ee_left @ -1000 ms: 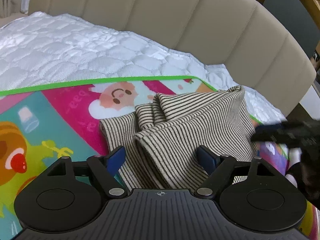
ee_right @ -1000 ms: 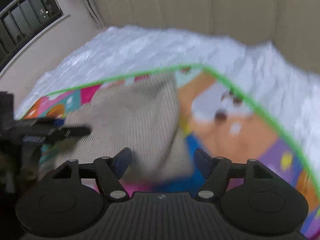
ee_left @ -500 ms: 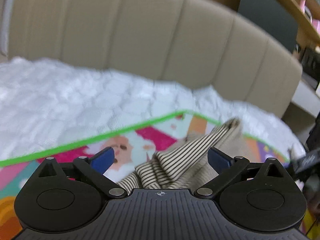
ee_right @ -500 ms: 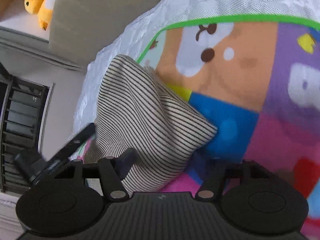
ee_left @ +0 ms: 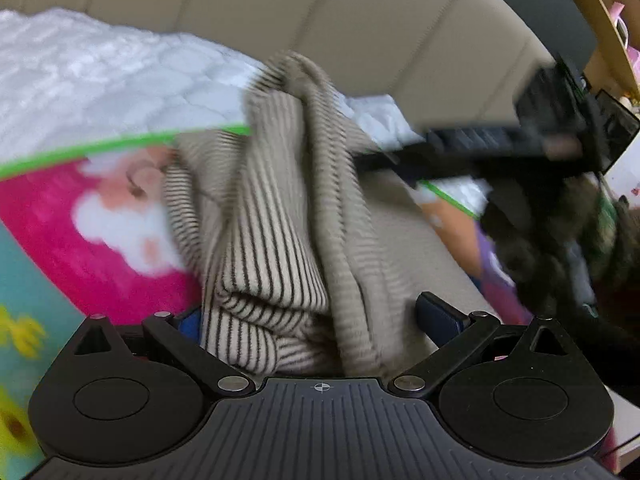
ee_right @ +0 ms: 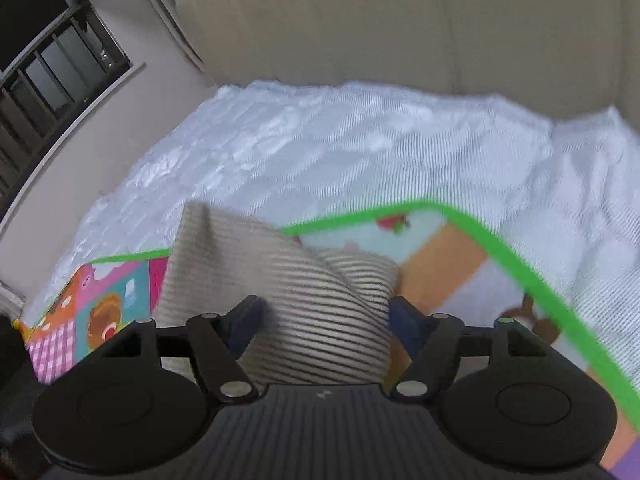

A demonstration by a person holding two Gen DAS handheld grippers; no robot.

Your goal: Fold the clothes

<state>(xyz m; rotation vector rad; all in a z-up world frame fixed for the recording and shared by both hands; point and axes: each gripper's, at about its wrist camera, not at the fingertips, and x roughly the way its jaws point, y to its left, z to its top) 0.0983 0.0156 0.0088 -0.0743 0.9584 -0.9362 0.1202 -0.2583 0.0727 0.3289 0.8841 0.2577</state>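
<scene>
A beige garment with thin black stripes (ee_left: 276, 240) lies bunched on a colourful cartoon play mat (ee_left: 120, 220) with a green border. My left gripper (ee_left: 312, 320) is open, and folds of the garment fill the gap between its fingers. My right gripper (ee_right: 324, 320) is open too, with the garment (ee_right: 304, 300) bulging up between its fingers. In the left wrist view the right gripper (ee_left: 480, 148) reaches in from the right, blurred, at the garment's far side.
The mat lies on a white quilted cover (ee_right: 360, 152) over a bed. A padded beige headboard (ee_left: 360, 40) stands behind. A window grille (ee_right: 48, 72) is at the left and wooden shelving (ee_left: 608, 12) at the far right.
Both grippers have moved in onto the garment, which now sits between each pair of fingers. The garment is lifted and bunched higher than before. The right gripper has swung back level.
</scene>
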